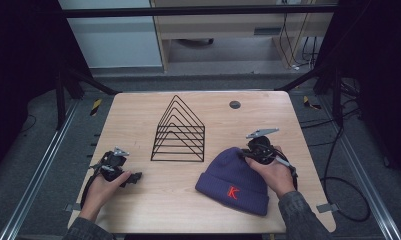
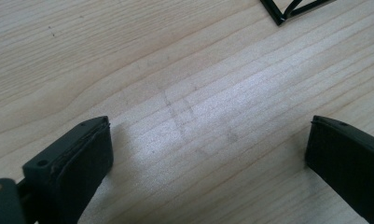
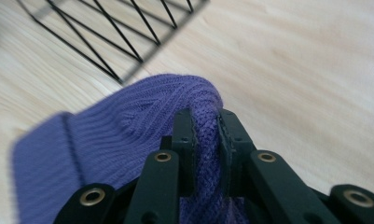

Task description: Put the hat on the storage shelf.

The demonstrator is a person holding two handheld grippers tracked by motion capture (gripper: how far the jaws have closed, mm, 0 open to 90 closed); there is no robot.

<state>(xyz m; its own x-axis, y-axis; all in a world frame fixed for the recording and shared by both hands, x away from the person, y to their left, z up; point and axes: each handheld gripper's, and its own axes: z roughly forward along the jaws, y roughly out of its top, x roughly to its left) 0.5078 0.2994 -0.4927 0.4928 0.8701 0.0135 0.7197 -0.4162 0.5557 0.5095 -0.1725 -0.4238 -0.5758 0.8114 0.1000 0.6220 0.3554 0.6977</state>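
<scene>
A purple knitted beanie (image 1: 233, 181) with a red K on its cuff lies at the front right of the wooden table (image 1: 138, 115). My right gripper (image 1: 253, 152) is shut on the crown of the beanie (image 3: 142, 135), and a fold of knit is pinched between its jaws. The crown is lifted a little off the table. My left gripper (image 1: 133, 178) rests at the front left of the table. In the left gripper view its jaws stand wide apart over bare wood, with nothing between them.
A black wire rack (image 1: 179, 131) shaped like a row of house outlines stands in the middle of the table. A corner of the wire rack (image 2: 292, 9) lies just beyond my left gripper. A small dark round disc (image 1: 234, 104) sits near the far edge.
</scene>
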